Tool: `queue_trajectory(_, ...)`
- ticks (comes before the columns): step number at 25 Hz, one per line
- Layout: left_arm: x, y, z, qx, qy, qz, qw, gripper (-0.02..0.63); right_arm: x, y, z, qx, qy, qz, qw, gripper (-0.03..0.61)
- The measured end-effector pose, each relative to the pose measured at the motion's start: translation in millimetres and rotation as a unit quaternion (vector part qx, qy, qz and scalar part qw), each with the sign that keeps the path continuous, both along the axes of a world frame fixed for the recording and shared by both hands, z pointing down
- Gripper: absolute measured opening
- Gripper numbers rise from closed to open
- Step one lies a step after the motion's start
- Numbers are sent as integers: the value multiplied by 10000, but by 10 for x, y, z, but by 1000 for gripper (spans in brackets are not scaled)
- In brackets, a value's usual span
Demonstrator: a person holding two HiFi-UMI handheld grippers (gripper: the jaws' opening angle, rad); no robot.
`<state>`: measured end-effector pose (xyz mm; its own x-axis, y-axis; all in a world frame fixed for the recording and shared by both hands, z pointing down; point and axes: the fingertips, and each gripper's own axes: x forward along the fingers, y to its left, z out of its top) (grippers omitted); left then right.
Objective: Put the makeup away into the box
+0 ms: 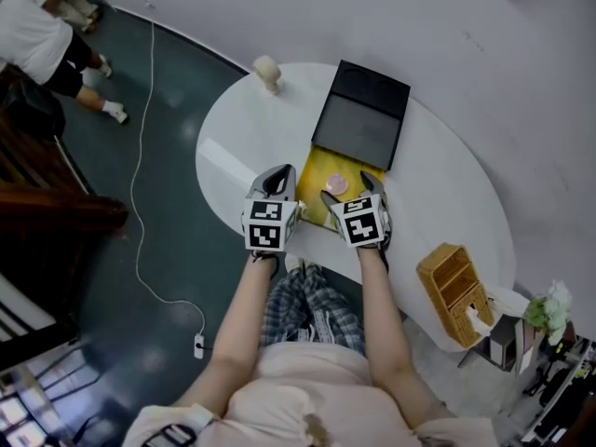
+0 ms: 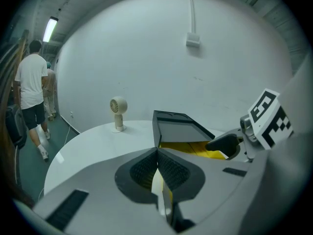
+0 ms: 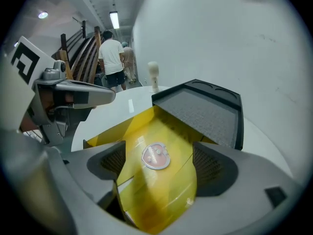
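A yellow box [image 1: 319,177] stands open on the white oval table [image 1: 438,184], its black lid [image 1: 361,116] laid back behind it. On the box's floor lies a round pink makeup compact [image 1: 337,185], untouched. My right gripper [image 1: 350,190] hangs open over the box. In the right gripper view the compact [image 3: 156,156] sits on the yellow floor [image 3: 161,195] between the spread pads, touching neither. My left gripper [image 1: 282,175] is at the box's left side. In the left gripper view its jaws [image 2: 157,153] are shut on the thin wall of the box [image 2: 164,196].
A small cream fan [image 1: 267,71] stands at the table's far edge. A wicker organiser [image 1: 454,287] sits at the near right edge, with small items beyond it. A person [image 1: 37,35] stands on the dark floor at far left. A white cable [image 1: 140,203] trails there.
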<state>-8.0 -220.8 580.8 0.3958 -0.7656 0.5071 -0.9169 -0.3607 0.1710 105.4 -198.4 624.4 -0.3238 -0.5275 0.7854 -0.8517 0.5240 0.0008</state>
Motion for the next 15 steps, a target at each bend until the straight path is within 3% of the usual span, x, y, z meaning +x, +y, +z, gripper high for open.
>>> queue_trajectory(8,-23,-11,-36,65,2,-44,10000,26,43,-28,-106,161,-212,118,9996,425)
queue_trajectory(13,-90,-45,-231,248,-8,-92,9997,26,232,-140,-526,782,-925,512,9913,419)
queue_trajectory(15,-137,-71,-389,397,-10,-140,9991,26,386,-176,-772,1124,-1211,667,9840,377)
